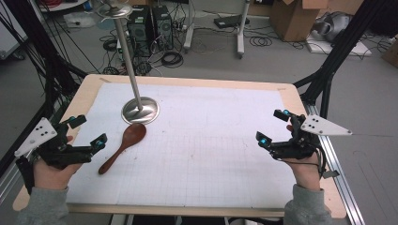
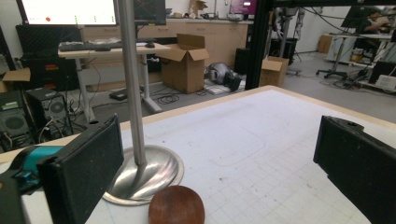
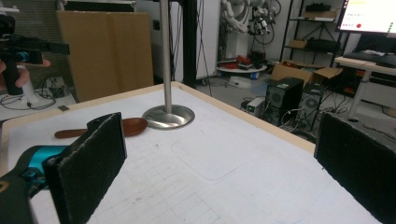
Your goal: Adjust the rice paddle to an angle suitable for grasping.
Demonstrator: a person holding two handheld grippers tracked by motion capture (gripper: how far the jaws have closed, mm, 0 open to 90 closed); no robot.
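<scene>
Wooden spoon is seen flat on the gridded mat, bowl touching the steel stand base, just beside the left gripper, whose jaws are spread and empty, as are the right gripper's; a handle-first pickup is judged safest.

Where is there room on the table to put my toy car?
The wide bare middle of the mat, between the wooden spoon and the right gripper, is free. It's crowded near the metal stand, where the spoon lies beside the base.
</scene>
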